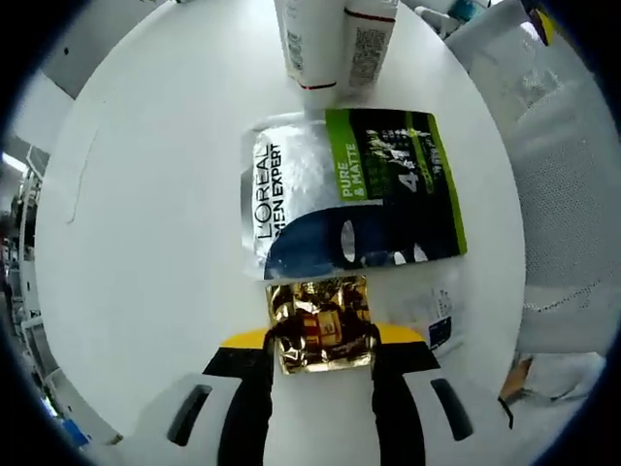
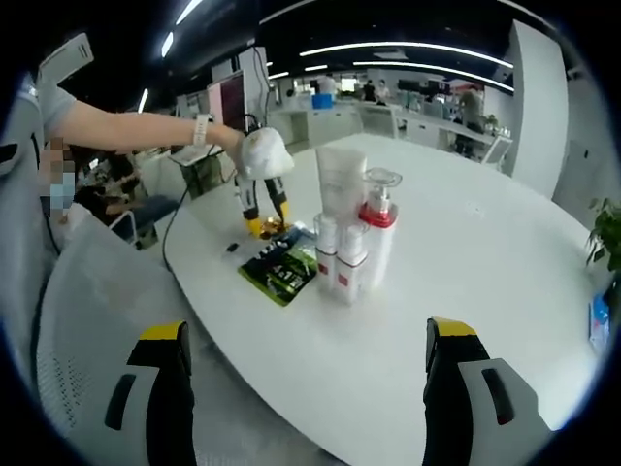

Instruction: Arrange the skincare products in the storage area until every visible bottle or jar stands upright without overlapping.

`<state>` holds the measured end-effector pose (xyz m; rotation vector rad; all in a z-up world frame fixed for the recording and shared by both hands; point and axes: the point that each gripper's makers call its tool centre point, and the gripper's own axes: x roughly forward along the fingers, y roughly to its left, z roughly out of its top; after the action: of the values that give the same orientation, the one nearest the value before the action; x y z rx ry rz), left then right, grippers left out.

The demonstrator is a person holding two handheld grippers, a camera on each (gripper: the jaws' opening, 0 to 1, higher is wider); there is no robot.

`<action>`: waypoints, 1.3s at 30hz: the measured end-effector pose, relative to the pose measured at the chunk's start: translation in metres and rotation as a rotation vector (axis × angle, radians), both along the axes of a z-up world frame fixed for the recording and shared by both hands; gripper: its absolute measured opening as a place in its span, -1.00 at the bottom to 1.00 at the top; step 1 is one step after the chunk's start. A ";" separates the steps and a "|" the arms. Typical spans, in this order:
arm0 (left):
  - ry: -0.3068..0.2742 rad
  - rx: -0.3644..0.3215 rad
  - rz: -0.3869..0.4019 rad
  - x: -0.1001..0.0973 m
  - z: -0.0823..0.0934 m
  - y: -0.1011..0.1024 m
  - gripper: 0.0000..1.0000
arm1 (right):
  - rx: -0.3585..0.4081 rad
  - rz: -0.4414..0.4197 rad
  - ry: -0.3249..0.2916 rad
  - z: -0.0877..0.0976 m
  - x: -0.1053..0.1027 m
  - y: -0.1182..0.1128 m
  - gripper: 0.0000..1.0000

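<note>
A crinkled gold sachet lies on the white table, and my left gripper is shut on its near end. Just beyond it lies a flat L'Oreal Men Expert sachet, silver, green and dark blue. Past that stand white bottles with red bands. In the right gripper view those bottles stand upright in a tight cluster with a tall white tube and a red-collared pump bottle. The green sachet lies to their left, where the left gripper points down. My right gripper hangs open, well short of the cluster.
A small clear packet lies right of the gold sachet. A person's gloved hand holds the left gripper. A grey mesh chair stands at the table's near left edge. Office desks sit behind, and a plant at far right.
</note>
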<state>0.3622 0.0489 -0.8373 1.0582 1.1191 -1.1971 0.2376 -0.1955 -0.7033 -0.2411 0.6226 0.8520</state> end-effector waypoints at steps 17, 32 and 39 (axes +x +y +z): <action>-0.001 -0.011 -0.019 0.000 0.001 -0.001 -0.09 | -0.016 -0.002 -0.001 0.012 -0.004 0.012 0.99; -0.101 -0.067 0.108 0.002 0.033 0.009 0.02 | -0.079 -0.074 0.066 0.016 -0.007 0.024 0.99; -0.127 -0.098 0.176 -0.020 0.044 0.026 0.03 | -0.082 -0.067 0.067 0.025 -0.012 0.039 0.99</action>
<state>0.3426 0.0754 -0.7935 0.9282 1.0223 -1.0211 0.2259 -0.1567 -0.6783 -0.2649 0.7254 0.7732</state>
